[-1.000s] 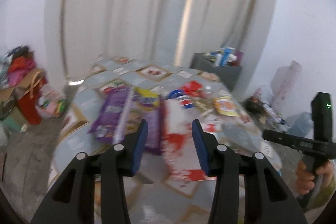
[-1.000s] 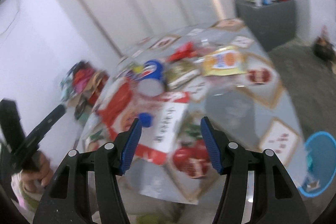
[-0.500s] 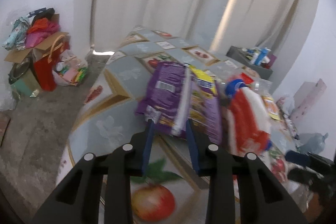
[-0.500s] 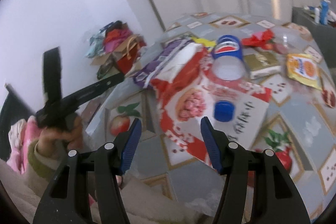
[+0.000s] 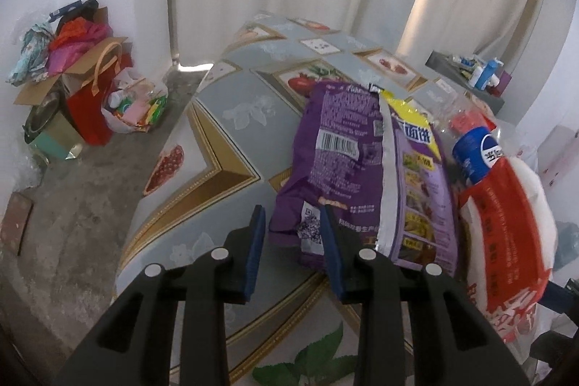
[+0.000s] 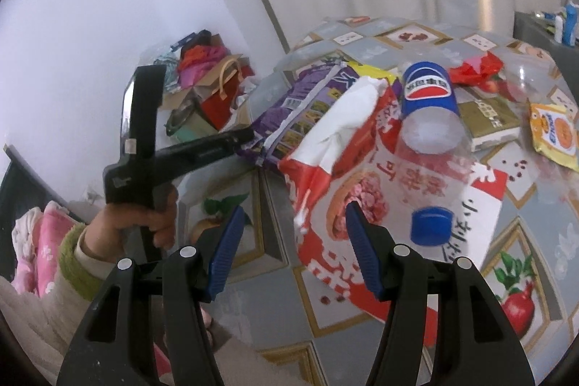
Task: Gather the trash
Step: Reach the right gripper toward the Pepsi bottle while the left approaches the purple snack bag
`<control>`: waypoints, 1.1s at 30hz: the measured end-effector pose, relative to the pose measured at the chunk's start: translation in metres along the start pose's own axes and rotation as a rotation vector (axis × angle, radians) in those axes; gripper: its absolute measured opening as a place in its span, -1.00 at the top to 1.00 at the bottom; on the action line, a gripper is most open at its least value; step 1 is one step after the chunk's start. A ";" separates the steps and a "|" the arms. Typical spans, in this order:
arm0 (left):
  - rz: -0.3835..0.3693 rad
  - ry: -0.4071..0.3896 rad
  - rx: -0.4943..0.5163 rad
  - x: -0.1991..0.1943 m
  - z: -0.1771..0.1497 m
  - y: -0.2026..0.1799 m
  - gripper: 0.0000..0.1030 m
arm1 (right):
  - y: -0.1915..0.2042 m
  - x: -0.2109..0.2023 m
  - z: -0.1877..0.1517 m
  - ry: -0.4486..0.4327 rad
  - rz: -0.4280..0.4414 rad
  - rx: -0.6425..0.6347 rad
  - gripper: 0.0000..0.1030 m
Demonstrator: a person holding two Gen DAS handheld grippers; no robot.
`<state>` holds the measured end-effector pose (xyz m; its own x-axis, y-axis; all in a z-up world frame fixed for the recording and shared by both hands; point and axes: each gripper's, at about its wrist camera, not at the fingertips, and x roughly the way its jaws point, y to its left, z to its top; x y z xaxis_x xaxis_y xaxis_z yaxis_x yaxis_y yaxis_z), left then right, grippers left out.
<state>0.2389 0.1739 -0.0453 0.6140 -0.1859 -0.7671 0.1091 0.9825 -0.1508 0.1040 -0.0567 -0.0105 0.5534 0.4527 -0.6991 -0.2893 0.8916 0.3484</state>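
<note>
Since half second ago: left tool (image 5: 291,234) closer on purple crinkled plastic snack bag (image 5: 347,165), jaws part-spread astride its near corner, not yet pinching. Bag lies flat near worktop (image 5: 231,118) edge, overlapped by red-white plastic packet (image 6: 362,176); corner likely easiest purchase. Clear Pepsi bottle (image 6: 430,111) rests atop packet. Right tool (image 6: 295,227) spread wide, empty, hovering at packet's near edge.

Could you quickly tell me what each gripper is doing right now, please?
Left gripper: jaws partly open around the corner of the purple snack bag, not clamped.
Right gripper: jaws open, holding nothing.
</note>
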 end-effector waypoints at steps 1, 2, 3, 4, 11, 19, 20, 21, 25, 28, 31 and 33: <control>0.006 0.001 0.004 0.001 -0.001 -0.001 0.42 | -0.001 0.005 0.001 0.002 0.002 0.006 -0.09; 0.012 0.000 0.011 0.002 -0.001 -0.002 0.47 | -0.001 0.007 0.001 0.003 0.002 0.010 -0.09; 0.020 -0.001 0.020 0.003 -0.002 -0.003 0.52 | -0.002 0.012 0.001 0.007 -0.010 0.014 -0.09; 0.027 -0.002 0.026 0.003 -0.002 -0.004 0.56 | -0.002 0.016 0.001 0.013 -0.017 0.013 -0.09; 0.036 -0.013 0.047 0.003 -0.007 -0.007 0.65 | 0.002 0.029 -0.004 0.035 -0.032 0.011 -0.09; 0.039 -0.026 0.062 -0.003 -0.009 -0.007 0.67 | 0.003 0.031 -0.006 0.047 -0.039 0.015 0.05; 0.038 -0.028 0.061 -0.005 -0.010 -0.007 0.67 | 0.003 0.031 -0.006 0.051 -0.036 0.018 0.07; 0.038 -0.029 0.060 -0.007 -0.010 -0.007 0.67 | 0.002 0.032 -0.007 0.055 -0.031 0.021 0.10; 0.035 -0.028 0.062 -0.017 -0.015 -0.004 0.68 | 0.000 0.030 -0.008 0.060 -0.020 0.031 0.18; 0.033 -0.023 0.055 -0.030 -0.025 0.002 0.67 | -0.002 0.029 -0.008 0.059 -0.018 0.035 0.22; 0.019 0.008 0.026 -0.043 -0.042 0.012 0.67 | -0.004 0.028 -0.008 0.057 -0.017 0.041 0.23; 0.022 0.023 0.017 -0.051 -0.054 0.017 0.67 | -0.004 0.026 -0.010 0.054 -0.014 0.045 0.24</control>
<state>0.1671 0.1993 -0.0420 0.5980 -0.1644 -0.7845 0.1096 0.9863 -0.1231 0.1118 -0.0490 -0.0362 0.5141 0.4398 -0.7364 -0.2456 0.8981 0.3649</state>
